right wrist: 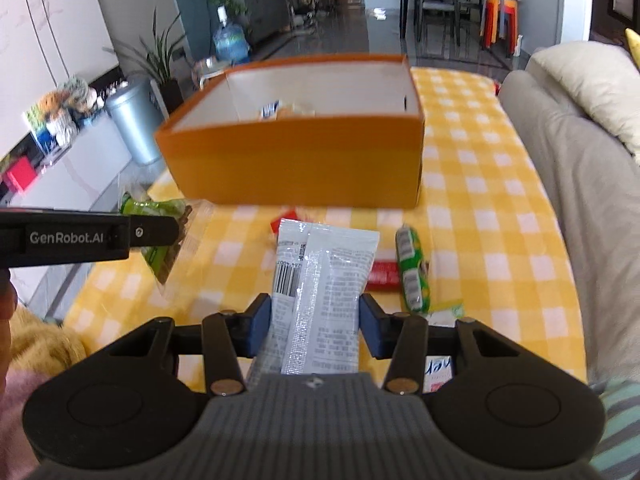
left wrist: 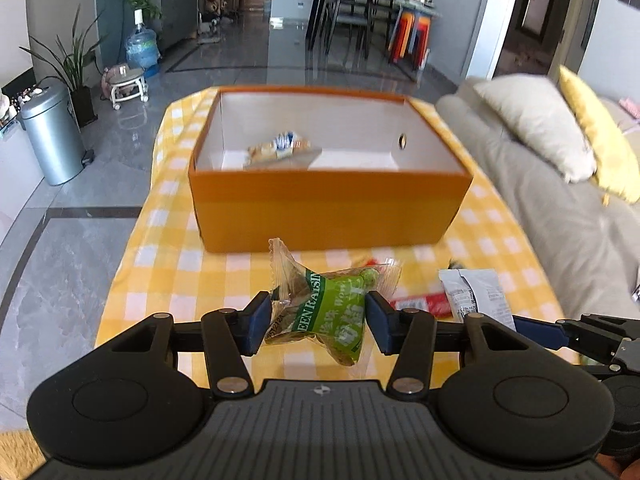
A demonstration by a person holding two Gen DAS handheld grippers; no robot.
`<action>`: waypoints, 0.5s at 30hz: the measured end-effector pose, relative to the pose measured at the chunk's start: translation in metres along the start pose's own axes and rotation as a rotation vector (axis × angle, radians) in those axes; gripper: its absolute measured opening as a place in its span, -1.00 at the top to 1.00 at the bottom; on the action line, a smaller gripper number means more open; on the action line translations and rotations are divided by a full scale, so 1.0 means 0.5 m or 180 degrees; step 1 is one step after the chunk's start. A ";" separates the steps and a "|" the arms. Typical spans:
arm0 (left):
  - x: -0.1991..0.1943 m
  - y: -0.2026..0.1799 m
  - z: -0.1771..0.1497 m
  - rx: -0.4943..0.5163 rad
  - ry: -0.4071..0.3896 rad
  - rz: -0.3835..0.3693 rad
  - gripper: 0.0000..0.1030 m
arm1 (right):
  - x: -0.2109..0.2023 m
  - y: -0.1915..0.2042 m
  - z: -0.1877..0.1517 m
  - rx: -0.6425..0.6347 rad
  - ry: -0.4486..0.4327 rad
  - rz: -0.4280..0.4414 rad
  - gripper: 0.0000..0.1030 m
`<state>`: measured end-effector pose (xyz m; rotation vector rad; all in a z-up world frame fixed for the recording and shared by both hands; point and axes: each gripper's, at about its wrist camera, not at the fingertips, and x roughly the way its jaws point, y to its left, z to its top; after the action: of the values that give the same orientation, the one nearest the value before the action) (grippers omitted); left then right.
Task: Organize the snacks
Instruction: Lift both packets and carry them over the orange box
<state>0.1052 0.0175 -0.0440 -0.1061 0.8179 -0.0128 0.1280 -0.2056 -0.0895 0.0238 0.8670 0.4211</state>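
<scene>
Both jaws grip snacks short of the orange box (left wrist: 328, 208): left gripper (left wrist: 316, 322) pinches a green raisin packet (left wrist: 336, 312), right gripper (right wrist: 316, 330) clamps a white packet (right wrist: 320, 292) whose long axis points boxward, each about equally near.

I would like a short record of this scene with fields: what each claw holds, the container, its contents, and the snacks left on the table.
left claw: shut on green raisin packet
right claw: shut on white packet
container: orange box, open, on yellow checked tablecloth
box contents: a few small snacks, blurred
left on table: green sausage-shaped snack, red packet
</scene>
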 end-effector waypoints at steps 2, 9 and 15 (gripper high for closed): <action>-0.010 0.000 0.015 0.0011 -0.0061 -0.0027 -0.13 | -0.014 0.005 0.018 -0.0058 -0.0081 -0.0029 0.12; -0.025 0.000 0.085 0.0134 -0.0242 -0.0094 -0.13 | -0.065 0.019 0.106 -0.0229 -0.0401 -0.0043 0.12; -0.026 0.003 0.153 0.0223 -0.0370 -0.0113 -0.13 | -0.078 0.023 0.200 -0.0321 -0.0597 -0.0028 0.12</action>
<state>0.1520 0.0264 0.0176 -0.0545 0.6985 -0.0681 0.1761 -0.1943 0.0064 -0.0332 0.6602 0.4465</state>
